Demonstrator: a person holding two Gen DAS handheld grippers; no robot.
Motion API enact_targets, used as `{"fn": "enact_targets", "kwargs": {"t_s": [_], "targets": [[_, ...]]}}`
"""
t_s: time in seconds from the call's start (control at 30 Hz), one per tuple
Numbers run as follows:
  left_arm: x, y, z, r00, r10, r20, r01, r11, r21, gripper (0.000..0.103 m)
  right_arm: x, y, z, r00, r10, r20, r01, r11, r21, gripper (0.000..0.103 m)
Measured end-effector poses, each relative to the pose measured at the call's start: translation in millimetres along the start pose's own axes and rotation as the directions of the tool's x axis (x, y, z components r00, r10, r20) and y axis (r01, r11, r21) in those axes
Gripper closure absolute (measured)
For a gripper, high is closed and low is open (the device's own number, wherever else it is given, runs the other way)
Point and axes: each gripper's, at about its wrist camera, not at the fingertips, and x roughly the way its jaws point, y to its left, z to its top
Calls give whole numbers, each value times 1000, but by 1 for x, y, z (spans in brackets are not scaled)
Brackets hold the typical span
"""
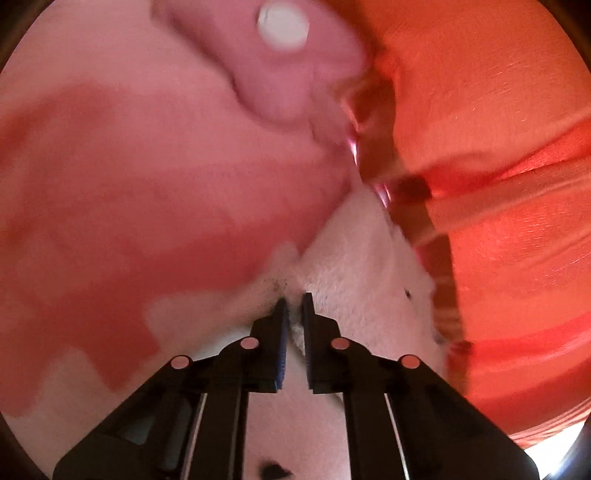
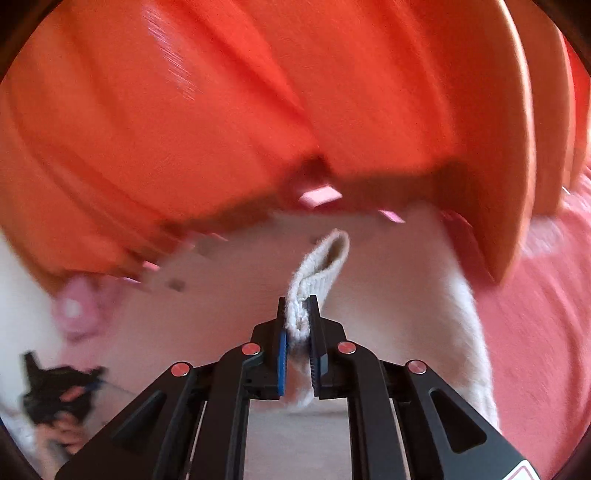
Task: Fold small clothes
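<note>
**Both grippers pinch the white garment at its edges**

Because a small soft garment can only be folded once it is stretched between two held points, each gripper has closed on a separate part of it. The right gripper (image 2: pixel 298 306) is clamped nearly shut on a ribbed white cuff (image 2: pixel 317 273), whose loop stands up beyond the jaws. The left gripper (image 1: pixel 294 306) sits almost closed on fuzzy white cloth (image 1: pixel 354 258), pinching a fold of it, as far as the blur allows. The white garment lies in front of an orange slatted chair (image 2: pixel 258 110), on a pink-and-white patterned cover (image 1: pixel 129 184). A pink lump with a white button (image 1: pixel 282 27) lies beside the chair; what it is cannot be told.
</note>
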Motion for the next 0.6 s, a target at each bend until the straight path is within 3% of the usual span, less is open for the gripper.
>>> {"fn": "enact_targets", "kwargs": {"t_s": [0.07, 0.1, 0.17, 0.23, 0.27, 0.37, 0.5, 0.6], "targets": [[-6, -7, 3, 997, 51, 62, -55, 996, 64, 96, 8, -5, -3, 998, -65, -16, 65, 997, -34, 93], [-7, -8, 3, 994, 82, 70, -88, 993, 82, 96, 25, -19, -10, 984, -163, -75, 160, 986, -42, 93], [0, -2, 2, 987, 150, 65, -155, 984, 85, 96, 49, -48, -25, 956, -226, -189, 233, 972, 16, 95], [5, 9, 4, 987, 155, 33, -157, 986, 50, 98, 47, -67, -29, 970, -150, -190, 177, 975, 134, 95], [4, 11, 6, 988, 152, 36, -153, 987, 40, 98, 45, -65, -24, 970, -146, -193, 174, 975, 139, 95], [2, 8, 7, 985, 168, 41, -170, 983, 65, 98, 28, -45, -3, 990, -102, -95, 112, 989, 99, 95], [-13, 2, 5, 993, 117, 22, -117, 993, 20, 98, 53, -48, -19, 968, -180, -173, 194, 978, 69, 94], [-23, -11, -2, 998, 58, -6, -58, 998, 26, 97, 58, -52, -26, 967, -170, -189, 192, 976, 106, 94]]}}
